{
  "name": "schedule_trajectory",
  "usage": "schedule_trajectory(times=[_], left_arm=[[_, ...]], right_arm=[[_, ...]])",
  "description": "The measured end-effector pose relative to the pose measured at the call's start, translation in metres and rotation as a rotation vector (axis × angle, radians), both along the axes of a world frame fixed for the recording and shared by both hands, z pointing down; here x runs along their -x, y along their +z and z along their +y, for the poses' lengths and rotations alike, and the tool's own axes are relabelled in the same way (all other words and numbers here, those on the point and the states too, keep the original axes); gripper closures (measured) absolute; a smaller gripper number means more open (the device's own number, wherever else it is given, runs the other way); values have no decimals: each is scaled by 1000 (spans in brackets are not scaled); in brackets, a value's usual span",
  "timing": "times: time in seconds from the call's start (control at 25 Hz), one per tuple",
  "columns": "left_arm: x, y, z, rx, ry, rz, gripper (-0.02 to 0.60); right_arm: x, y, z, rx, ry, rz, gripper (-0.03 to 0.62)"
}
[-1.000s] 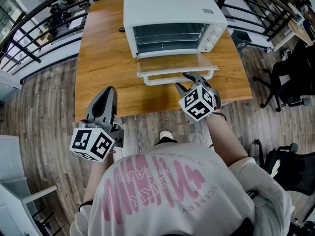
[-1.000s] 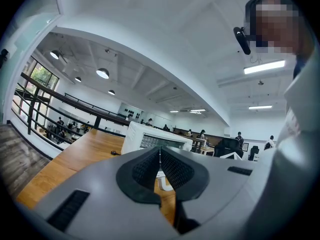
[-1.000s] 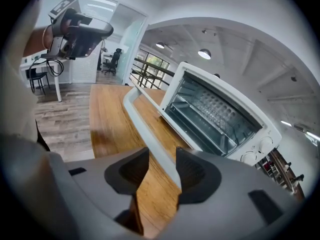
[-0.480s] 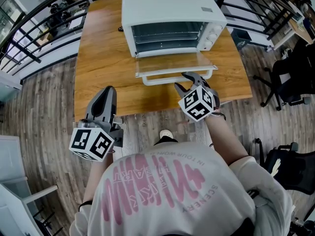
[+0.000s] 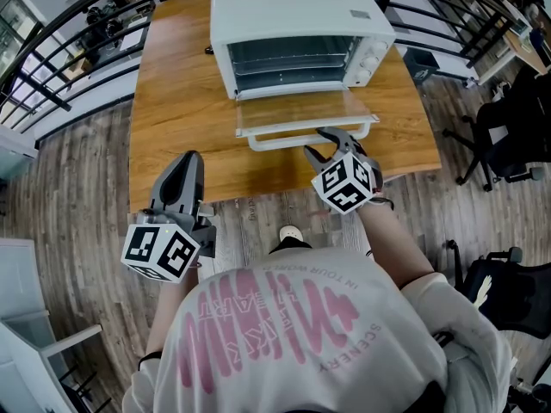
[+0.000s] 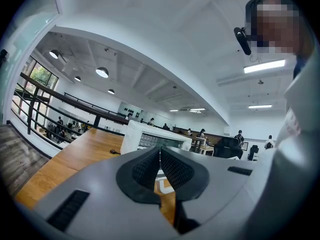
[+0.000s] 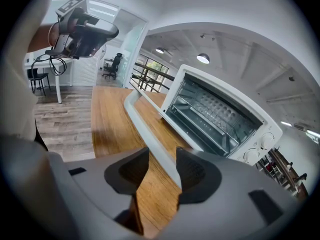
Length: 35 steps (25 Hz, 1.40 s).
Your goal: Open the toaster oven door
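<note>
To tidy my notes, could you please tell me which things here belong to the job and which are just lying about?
Job: toaster oven; its door, folded down; door handle; right gripper, jaws apart astride the handle.
Lying about: small dark object on the table; office chair; left gripper, shut.

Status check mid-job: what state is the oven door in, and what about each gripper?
Toaster oven door: fully open, folded down flat over the table.
Door handle: passing between the right gripper's jaws, not clamped.
Right gripper: jaws apart.
Left gripper: jaws together, empty, away from the door.
</note>
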<state>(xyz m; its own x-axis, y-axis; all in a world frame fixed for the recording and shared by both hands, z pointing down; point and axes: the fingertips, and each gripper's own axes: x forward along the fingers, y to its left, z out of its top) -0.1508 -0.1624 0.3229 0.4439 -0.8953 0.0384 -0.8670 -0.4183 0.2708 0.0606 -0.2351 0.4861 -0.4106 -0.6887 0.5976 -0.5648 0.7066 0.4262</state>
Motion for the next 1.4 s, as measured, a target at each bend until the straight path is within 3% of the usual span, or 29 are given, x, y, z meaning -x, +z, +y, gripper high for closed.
schedule_trajectory(times=[0.96,1.4], left_arm=[[10,2,6,10,-14,0,557],[13,2,9,6,-16,-1,557]], right_arm=[[-7,16,10,48,36,-3,422],[-8,19,12,25,48,-18,421]])
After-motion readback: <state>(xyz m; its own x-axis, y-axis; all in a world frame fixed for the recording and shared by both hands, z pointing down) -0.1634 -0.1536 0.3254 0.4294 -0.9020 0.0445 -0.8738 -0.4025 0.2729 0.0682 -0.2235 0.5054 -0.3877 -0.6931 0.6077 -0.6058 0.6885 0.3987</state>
